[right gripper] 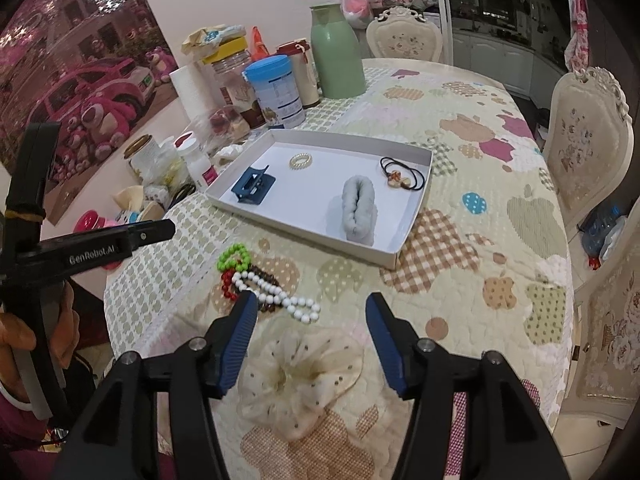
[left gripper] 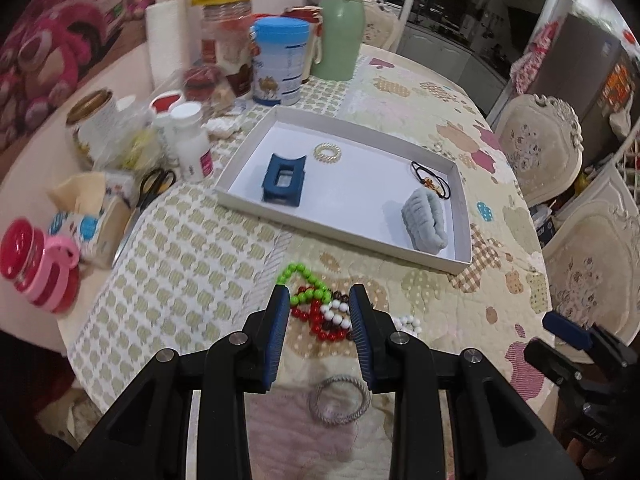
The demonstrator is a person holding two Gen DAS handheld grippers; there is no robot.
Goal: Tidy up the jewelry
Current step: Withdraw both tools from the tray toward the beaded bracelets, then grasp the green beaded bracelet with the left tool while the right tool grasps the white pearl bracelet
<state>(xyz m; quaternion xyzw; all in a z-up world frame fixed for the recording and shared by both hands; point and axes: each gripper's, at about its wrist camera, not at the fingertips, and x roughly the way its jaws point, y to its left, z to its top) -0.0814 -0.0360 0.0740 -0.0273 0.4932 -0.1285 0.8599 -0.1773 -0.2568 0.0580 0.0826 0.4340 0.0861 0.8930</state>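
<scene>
A white tray [left gripper: 248, 204] on the quilted table holds a blue hair claw [left gripper: 283, 181], a cream spiral tie [left gripper: 326, 152], a black elastic with amber beads [left gripper: 430, 180] and a grey scrunchie [left gripper: 426, 220]. My left gripper [left gripper: 320, 300] is open above a heap of green, red, white and brown bead bracelets [left gripper: 320, 312]. A silver spiral tie [left gripper: 339, 399] lies under it. My right gripper [right gripper: 310, 308] is open, empty, over a cream dotted scrunchie [right gripper: 304, 376]. The bracelets [right gripper: 260, 284] and tray [right gripper: 412, 220] also show in the right wrist view.
Jars, bottles, a blue-lidded tin [left gripper: 280, 64], a green flask [left gripper: 340, 28] and scissors [left gripper: 154, 184] crowd the table's far left. A pink claw clip [left gripper: 52, 276] sits on a red lid at the left edge. Upholstered chairs [right gripper: 588, 140] stand to the right.
</scene>
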